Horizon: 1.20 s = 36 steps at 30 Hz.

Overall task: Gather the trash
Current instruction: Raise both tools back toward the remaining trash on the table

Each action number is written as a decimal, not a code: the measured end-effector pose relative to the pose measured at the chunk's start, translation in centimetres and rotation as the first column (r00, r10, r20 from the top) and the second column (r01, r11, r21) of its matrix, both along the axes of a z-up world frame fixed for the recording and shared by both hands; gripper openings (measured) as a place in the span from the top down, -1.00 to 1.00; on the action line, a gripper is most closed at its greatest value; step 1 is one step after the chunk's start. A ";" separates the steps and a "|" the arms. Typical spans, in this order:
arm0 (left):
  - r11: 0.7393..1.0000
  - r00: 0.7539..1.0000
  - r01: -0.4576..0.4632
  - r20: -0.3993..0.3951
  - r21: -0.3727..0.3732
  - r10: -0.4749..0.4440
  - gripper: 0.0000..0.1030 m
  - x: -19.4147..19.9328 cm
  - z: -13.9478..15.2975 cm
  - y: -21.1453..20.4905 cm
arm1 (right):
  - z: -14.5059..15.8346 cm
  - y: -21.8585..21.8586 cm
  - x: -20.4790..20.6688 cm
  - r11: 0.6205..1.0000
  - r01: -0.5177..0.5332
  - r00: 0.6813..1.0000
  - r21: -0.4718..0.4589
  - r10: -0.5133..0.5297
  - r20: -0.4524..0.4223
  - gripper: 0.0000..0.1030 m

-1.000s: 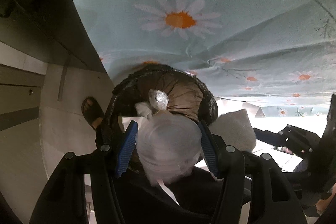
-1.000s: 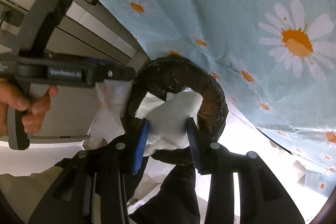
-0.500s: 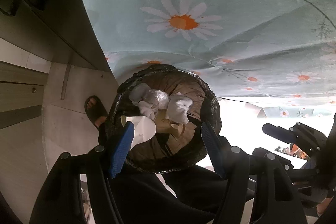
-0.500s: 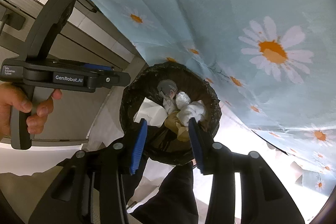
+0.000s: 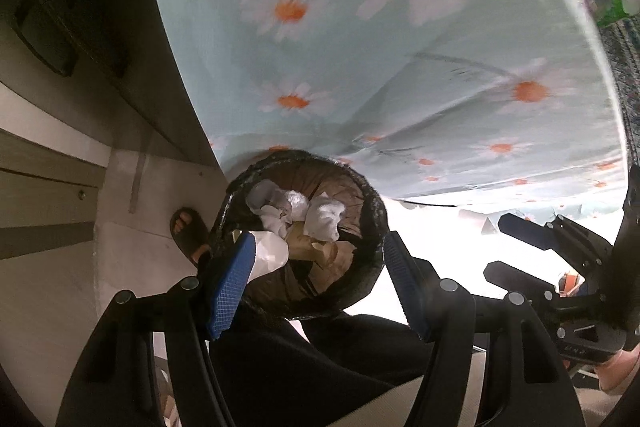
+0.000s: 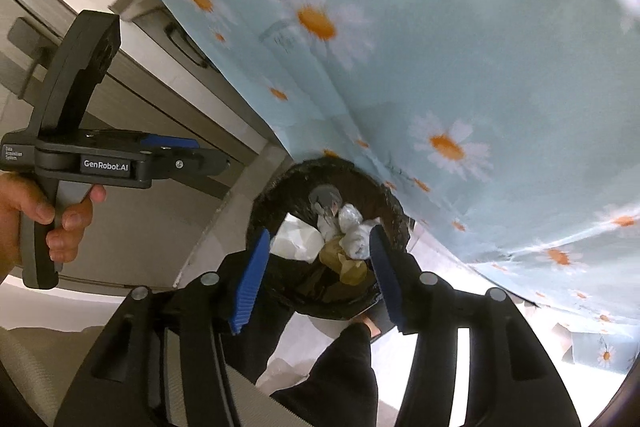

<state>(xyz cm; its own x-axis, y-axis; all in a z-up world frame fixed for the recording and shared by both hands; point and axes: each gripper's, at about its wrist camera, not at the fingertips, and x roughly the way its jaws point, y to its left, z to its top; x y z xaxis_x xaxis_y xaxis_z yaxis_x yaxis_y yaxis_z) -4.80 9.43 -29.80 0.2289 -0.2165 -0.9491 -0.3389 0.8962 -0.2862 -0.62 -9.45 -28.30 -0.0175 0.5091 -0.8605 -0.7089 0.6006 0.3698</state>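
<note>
Crumpled white paper (image 6: 298, 241) inside round black-lined bin (image 6: 394, 211)

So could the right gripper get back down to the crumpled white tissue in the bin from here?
Probably yes. The right gripper, fingers empty and opening, hangs right above the bin. The crumpled white tissue lies on top of the pile, and the tablecloth overhangs only the far rim.
</note>
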 end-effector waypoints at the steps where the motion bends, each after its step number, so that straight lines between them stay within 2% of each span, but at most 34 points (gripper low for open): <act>1: 1.000 1.000 -0.001 0.008 0.006 0.001 -0.25 0.0 0.7 -0.1 | 0.9 -0.4 0.0 1.000 0.003 1.000 0.017 -0.003 0.008 -0.05; 6: 1.000 0.998 0.002 0.061 0.025 -0.004 -0.25 0.3 5.1 -1.0 | 4.9 -1.6 0.5 0.997 0.019 0.999 0.079 -0.023 0.046 -0.11; 8: 0.999 0.996 0.025 0.088 0.040 -0.028 -0.25 0.6 6.8 -1.6 | 6.6 -2.1 0.8 0.993 0.034 0.998 0.111 -0.040 0.057 -0.12; 10: 0.997 0.992 0.052 0.113 0.058 -0.058 -0.25 0.9 8.3 -2.0 | 8.7 -2.6 1.2 0.988 0.047 0.993 0.144 -0.062 0.103 -0.12; 13: 0.991 0.982 0.090 0.159 0.099 -0.105 -0.25 1.7 10.5 -2.3 | 10.7 -3.2 2.0 0.982 0.072 0.987 0.173 -0.095 0.133 -0.12; 16: 0.988 0.967 0.114 0.216 0.105 -0.134 -0.25 2.6 12.8 -2.2 | 13.2 -3.6 2.8 0.974 0.111 0.972 0.200 -0.149 0.184 -0.12; 23: 0.962 0.905 0.227 0.332 0.149 -0.265 -0.25 5.1 17.4 -2.3 | 17.9 -4.8 4.8 0.946 0.230 0.910 0.230 -0.293 0.295 -0.13; 25: 0.956 0.887 0.249 0.359 0.155 -0.290 -0.25 5.8 18.5 -2.1 | 19.5 -5.2 5.4 0.938 0.258 0.882 0.233 -0.327 0.339 -0.35; 27: 0.947 0.862 0.278 0.392 0.164 -0.321 -0.25 6.8 20.0 -1.9 | 21.0 -5.6 6.0 0.925 0.298 0.851 0.235 -0.369 0.374 -0.40; 32: 0.922 0.806 0.328 0.448 0.205 -0.386 -0.25 9.6 22.8 -2.1 | 24.0 -7.1 7.8 0.887 0.386 0.793 0.252 -0.459 0.402 -0.42; 36: 0.918 0.783 0.333 0.481 0.213 -0.396 -0.25 12.2 24.5 -2.3 | 25.0 -8.0 9.6 0.870 0.419 0.773 0.261 -0.492 0.401 -0.44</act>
<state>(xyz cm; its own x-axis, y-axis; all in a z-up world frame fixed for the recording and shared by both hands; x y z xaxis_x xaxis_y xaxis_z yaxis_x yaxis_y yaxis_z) 7.43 7.14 -5.32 0.6061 -0.2830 -0.7434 0.1841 0.9591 -0.2150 8.99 -17.50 -3.31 0.6101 0.4806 -0.6300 -0.4726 0.8588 0.1975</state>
